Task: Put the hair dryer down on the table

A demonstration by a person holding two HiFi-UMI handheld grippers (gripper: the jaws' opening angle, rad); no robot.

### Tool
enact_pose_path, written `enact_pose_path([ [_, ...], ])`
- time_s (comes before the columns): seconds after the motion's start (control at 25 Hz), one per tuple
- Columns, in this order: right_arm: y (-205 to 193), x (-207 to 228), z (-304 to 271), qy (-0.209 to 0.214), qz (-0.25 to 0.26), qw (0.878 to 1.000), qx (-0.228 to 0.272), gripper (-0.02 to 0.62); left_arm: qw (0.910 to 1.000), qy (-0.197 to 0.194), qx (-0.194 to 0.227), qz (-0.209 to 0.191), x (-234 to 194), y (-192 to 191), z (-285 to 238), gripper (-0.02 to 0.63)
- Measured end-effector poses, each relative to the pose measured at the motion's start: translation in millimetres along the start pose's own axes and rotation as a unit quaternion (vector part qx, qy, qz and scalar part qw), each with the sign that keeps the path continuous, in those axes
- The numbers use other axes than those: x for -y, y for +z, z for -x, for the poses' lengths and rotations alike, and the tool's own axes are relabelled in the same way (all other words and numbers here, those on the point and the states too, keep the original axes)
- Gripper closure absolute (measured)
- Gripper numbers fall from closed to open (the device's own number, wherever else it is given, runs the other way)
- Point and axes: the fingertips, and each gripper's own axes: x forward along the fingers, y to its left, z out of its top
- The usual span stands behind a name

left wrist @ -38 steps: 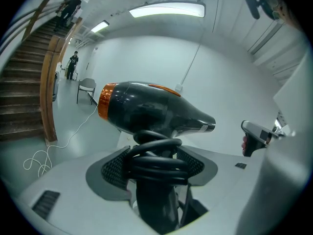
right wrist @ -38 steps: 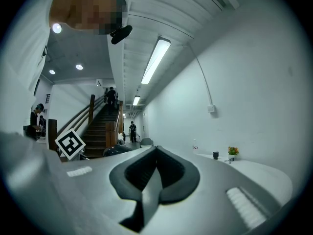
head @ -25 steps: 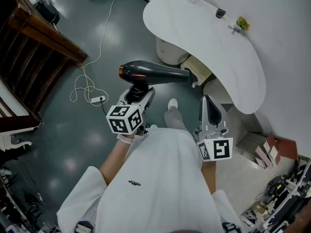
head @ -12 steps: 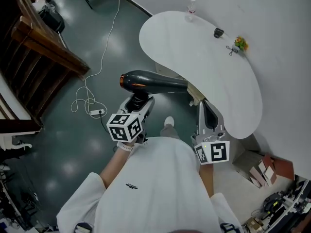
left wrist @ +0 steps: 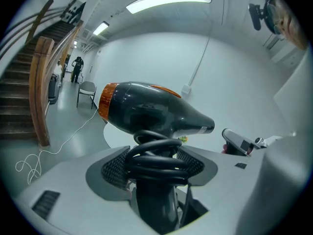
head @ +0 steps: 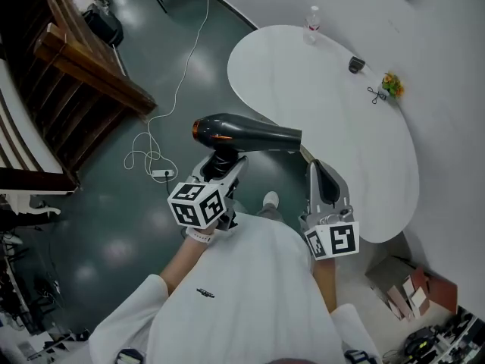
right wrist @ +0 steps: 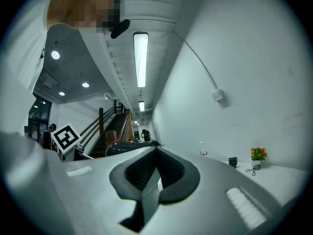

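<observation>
The left tool [head: 222, 165] [left wrist: 152, 164] is clenching the handle of the hair dryer [head: 244, 133] [left wrist: 146, 112], its jaws pressing in from both sides on the black cord [left wrist: 155, 155] that is coiled round that handle. The dryer is standing upright in this grip, held in the air over the dark floor [head: 114, 226] and not resting on anything. Its orange-ringed back end is pointing away from the white tabletop [head: 303, 82] while its nozzle is reaching toward the tabletop's near edge.

The right tool [head: 320, 174] [right wrist: 155, 177] is hanging just beside it with its jaws brought together on nothing, its tips pointing toward the same edge of the tabletop.

On the far side of the tabletop a small bottle [head: 313, 15], a small dark object [head: 356, 64] and a little plant [head: 392, 84] are sitting well apart from both tools.

On the floor to the left, a white cable [head: 186, 59] is trailing down to a power strip [head: 161, 174], and a wooden staircase [head: 83, 59] is rising beyond it.
</observation>
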Motion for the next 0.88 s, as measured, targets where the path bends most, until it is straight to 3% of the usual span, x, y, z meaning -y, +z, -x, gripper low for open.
enact_pose_path([
  [0.44,-8,32,-18,0.012,-0.031,0.999,0.002,0.584,0.9992,0.039,0.003,0.001,-4,13,-7,0.304],
  [0.88,-3,47,-75,-0.004,-0.019,1.000,-0.006,0.584,1.0000,0.006,0.000,0.003,-25,57,-60,0.304],
])
